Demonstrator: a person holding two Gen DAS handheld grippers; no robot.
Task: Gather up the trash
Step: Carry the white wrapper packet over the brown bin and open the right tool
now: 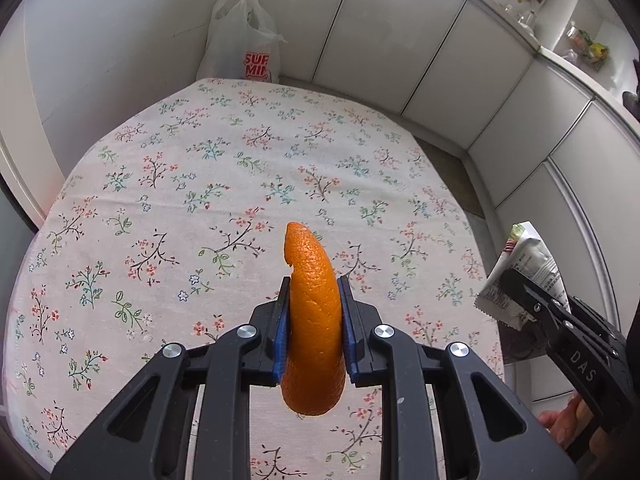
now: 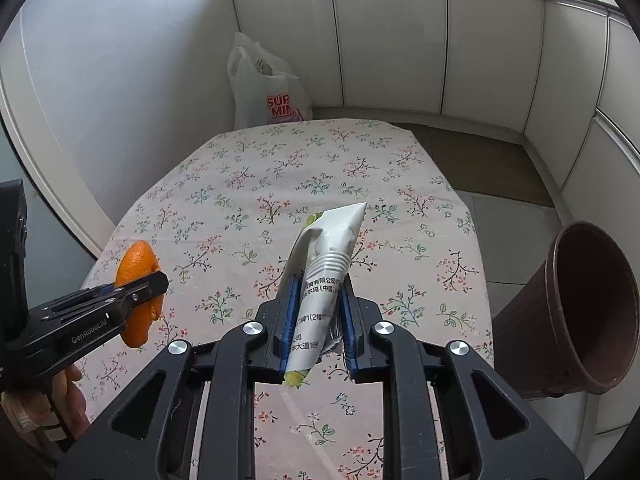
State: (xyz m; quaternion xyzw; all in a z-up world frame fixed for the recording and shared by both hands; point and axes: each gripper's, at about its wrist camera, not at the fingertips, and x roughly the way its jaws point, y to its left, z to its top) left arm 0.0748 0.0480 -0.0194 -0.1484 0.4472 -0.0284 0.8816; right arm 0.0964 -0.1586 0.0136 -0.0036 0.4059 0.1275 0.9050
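My left gripper (image 1: 314,284) is shut on a curved piece of orange peel (image 1: 312,320) and holds it above the floral tablecloth (image 1: 200,184). The peel also shows in the right wrist view (image 2: 136,264), at the left. My right gripper (image 2: 318,280) is shut on a white crumpled food wrapper (image 2: 324,256) with printed text, held above the table. In the left wrist view that wrapper (image 1: 520,264) and the right gripper (image 1: 516,292) sit at the right edge. A brown plastic bin (image 2: 580,312) stands beside the table's right side, its mouth tilted toward the camera.
A white plastic shopping bag (image 1: 244,36) with red letters stands on the floor behind the table's far end, against the wall. White cabinets (image 2: 400,40) line the back and right. A counter with small items (image 1: 568,32) runs at the upper right.
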